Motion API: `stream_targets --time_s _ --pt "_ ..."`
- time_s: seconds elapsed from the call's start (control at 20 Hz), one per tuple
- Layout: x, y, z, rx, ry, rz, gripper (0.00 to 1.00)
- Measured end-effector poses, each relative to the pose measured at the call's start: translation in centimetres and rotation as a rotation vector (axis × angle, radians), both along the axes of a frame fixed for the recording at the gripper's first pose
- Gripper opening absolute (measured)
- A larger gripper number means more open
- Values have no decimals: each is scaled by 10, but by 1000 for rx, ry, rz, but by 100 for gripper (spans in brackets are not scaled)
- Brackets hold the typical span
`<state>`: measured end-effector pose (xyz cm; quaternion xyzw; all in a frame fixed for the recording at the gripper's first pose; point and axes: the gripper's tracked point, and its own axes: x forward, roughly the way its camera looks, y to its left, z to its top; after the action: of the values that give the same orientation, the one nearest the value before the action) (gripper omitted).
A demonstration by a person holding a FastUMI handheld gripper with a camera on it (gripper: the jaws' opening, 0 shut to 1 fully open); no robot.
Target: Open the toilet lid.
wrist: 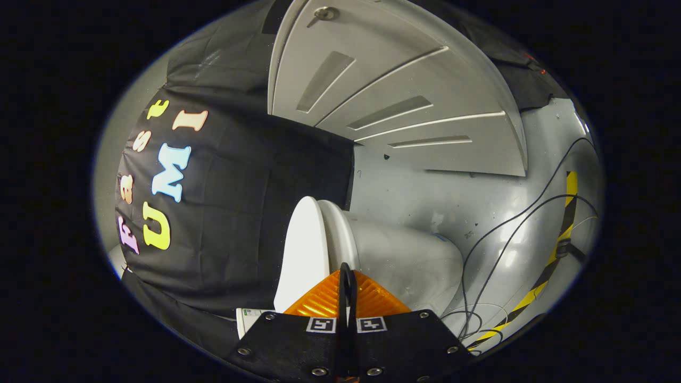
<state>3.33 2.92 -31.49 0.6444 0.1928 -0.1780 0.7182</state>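
1. The claw point(347, 287) has its orange fingers point(372, 300) pressed together, pinching nothing.
2. The toilet lid point(303, 255) lies just ahead of the fingertips, against the seat point(338, 234), with the toilet bowl point(409, 260) beyond.
3. The lid looks like stiff, smooth, fairly light plastic, probably slippery.
4. Its free rim nearest the fingers is the likely spot to hook or pinch.

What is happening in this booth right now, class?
A hand-held gripper is pointed at a white ceramic toilet, the view rolled sideways. Its orange ribbed fingers are closed together, holding nothing, just short of the smooth white toilet lid. The lid appears to lie against the seat, so opening looks not yet done.
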Motion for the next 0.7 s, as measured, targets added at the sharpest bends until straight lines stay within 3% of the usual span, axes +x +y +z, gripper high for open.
stream_targets --time_s 0.5,0.7 --pt "8 -11 11 -79 -31 12 0" --pt "6 -12 50 -162 -62 21 0"
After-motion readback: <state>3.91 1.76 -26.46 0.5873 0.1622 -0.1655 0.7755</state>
